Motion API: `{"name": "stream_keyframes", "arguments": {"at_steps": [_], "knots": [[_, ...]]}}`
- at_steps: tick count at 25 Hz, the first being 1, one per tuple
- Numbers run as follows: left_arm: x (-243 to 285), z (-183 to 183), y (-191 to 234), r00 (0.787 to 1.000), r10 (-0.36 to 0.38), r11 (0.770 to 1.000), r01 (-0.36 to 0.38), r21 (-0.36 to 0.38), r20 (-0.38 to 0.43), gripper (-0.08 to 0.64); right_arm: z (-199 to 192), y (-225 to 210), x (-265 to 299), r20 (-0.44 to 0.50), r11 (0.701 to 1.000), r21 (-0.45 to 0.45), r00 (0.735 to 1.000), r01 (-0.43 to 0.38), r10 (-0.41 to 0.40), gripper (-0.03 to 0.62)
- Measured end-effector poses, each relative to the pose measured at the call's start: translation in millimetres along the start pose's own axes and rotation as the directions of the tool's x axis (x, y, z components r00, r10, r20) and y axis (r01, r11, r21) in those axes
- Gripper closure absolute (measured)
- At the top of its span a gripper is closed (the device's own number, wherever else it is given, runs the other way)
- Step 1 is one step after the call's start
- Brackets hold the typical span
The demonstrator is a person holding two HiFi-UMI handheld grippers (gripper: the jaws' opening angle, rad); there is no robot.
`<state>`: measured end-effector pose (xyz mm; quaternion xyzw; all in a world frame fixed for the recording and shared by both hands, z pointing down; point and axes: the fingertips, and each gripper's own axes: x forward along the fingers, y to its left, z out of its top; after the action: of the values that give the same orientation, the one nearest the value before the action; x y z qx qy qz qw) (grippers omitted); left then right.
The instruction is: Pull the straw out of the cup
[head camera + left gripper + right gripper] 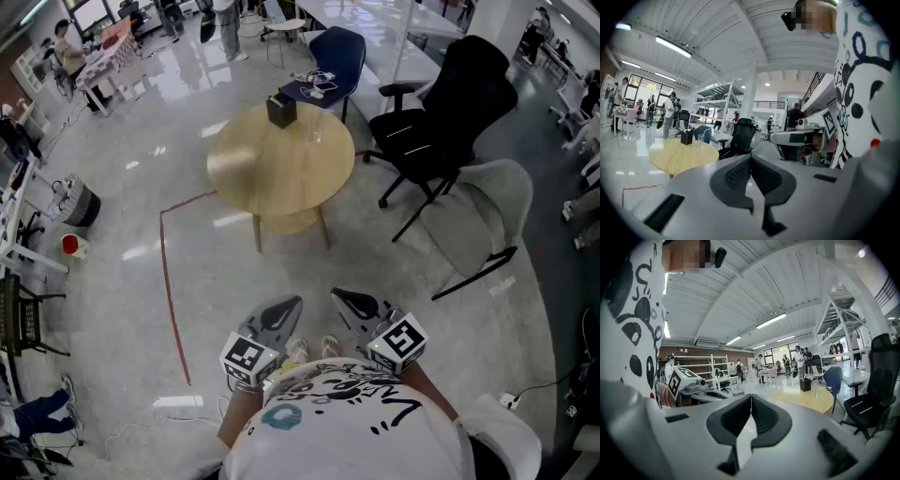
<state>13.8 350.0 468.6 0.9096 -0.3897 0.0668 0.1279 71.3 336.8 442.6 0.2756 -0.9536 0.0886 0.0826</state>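
The left claw point(278, 317), grey plastic with ribbed dark pads, is pinched shut on nothing. Far ahead, a round pale-wood table point(272, 183) carries a square black box point(281, 111) and a clear cup point(314, 131) with the thin straw point(704, 134) leaning inside. The right claw point(354, 306) is likewise shut and empty.

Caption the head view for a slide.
Left gripper and right gripper, shut, face a round wooden table bearing a clear cup.

No readable text, no legible labels
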Motion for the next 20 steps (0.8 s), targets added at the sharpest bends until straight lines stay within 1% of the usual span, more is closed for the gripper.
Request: {"name": "stream_keyframes", "arguments": {"at_steps": [8,10,12,14,17,20], "knots": [[-7,1,0,1.000,-0.010,1.000,0.011,0.008,-0.005,0.545,1,1,4,0.005,1.000,-0.001,1.000,0.019,-0.019,0.565],[-11,-1,2,1.000,-0.013,1.000,0.013,0.008,-0.007,0.545,0,4,6,0.015,1.000,0.022,1.000,0.015,-0.015,0.565],[-13,-1,3,1.000,-0.016,1.000,0.016,0.008,-0.007,0.545,1,6,7,0.038,0.998,0.065,0.999,0.004,-0.006,0.565],[-16,0,5,1.000,-0.020,1.000,0.020,0.008,-0.004,0.545,1,6,7,0.046,0.996,0.086,0.999,0.014,-0.018,0.563],[-20,0,6,1.000,-0.029,1.000,0.029,0.003,0.002,0.545,0,6,7,0.026,0.997,0.073,0.999,0.041,-0.043,0.563],[-26,-3,10,0.999,-0.035,0.999,0.035,0.000,0.001,0.545,2,10,10,0.026,0.996,0.073,0.998,0.047,-0.049,0.563]]}}
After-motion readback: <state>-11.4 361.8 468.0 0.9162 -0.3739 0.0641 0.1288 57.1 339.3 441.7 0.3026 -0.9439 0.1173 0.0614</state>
